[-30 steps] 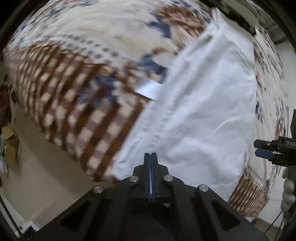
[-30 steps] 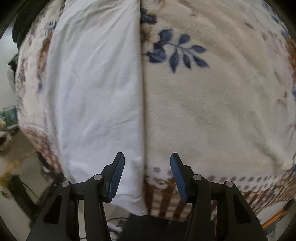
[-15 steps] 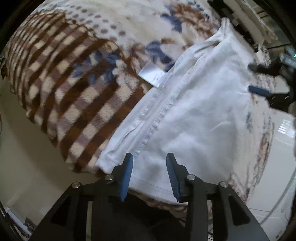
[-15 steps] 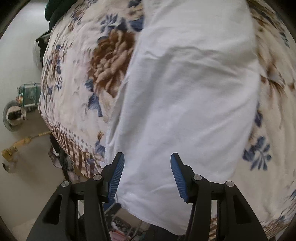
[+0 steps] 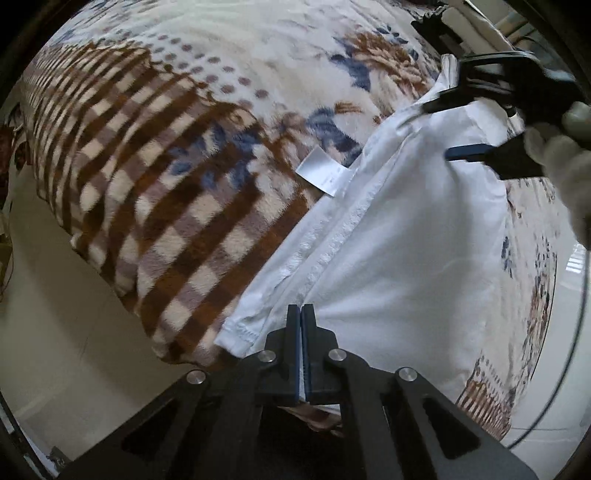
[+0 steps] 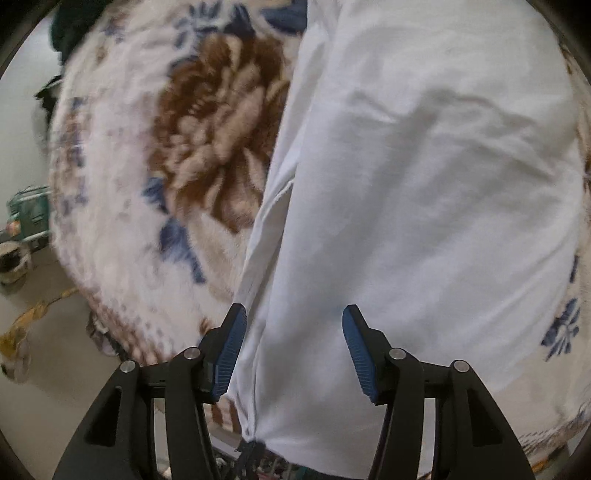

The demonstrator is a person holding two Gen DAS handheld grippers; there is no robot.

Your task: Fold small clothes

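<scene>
A white garment (image 5: 413, 236) lies flat on a floral and checked blanket (image 5: 159, 177), with a white label (image 5: 323, 171) sticking out at its left seam. My left gripper (image 5: 301, 314) is shut on the garment's near hem. In the right wrist view the same white garment (image 6: 424, 192) fills the right half. My right gripper (image 6: 293, 332) is open, its blue pads (image 6: 231, 343) straddling the garment's near edge. The right gripper (image 5: 439, 129) also shows in the left wrist view over the garment's far end, held by a white-gloved hand (image 5: 561, 158).
The blanket (image 6: 147, 184) covers a raised surface whose edge drops to a pale floor (image 5: 55, 332). Clutter and a green box (image 6: 29, 214) sit on the floor at the left of the right wrist view. A dark object (image 5: 436, 26) lies beyond the blanket's far side.
My left gripper, shut a second ago, opened over the hem and has now shut on it. My right gripper swung from the garment's side to its other end, staying open.
</scene>
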